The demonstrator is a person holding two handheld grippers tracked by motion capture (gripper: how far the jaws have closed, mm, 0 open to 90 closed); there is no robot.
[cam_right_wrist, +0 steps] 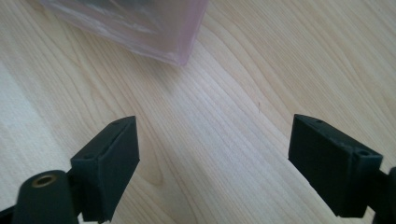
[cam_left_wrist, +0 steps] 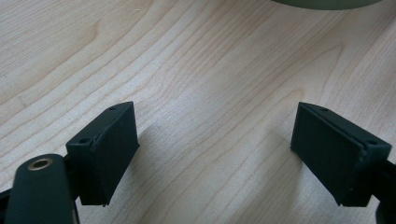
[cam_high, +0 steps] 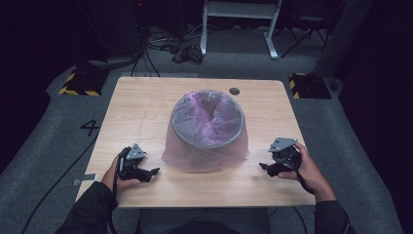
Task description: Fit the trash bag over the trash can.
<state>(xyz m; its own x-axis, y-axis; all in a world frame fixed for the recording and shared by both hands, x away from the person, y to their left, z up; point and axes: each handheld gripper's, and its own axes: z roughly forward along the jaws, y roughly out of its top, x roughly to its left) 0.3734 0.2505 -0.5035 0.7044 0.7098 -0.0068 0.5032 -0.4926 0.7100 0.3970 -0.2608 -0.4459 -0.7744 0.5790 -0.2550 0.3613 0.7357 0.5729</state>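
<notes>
The left claw (cam_high: 155, 171) rests on the desk (cam_high: 146, 102) at the lower left of the high view, jaws spread wide and holding nothing; its own view shows bare wood grain between them. The right claw (cam_high: 263, 166) sits at the lower right, jaws likewise parted and empty, and its own view catches a corner of pink film (cam_right_wrist: 140, 28) at the upper left.

Between them, at the centre of the frame, stands a grey bin (cam_high: 208, 127) with a thin pink liner bag (cam_high: 204, 156) draped over its rim and skirting down the outside to the desk.

The liner looks light, limp and slippery, likely to tear if pinched hard. The loose skirt near the base or the folded rim edge seems the best hold; the bin itself looks stiff and light.
</notes>
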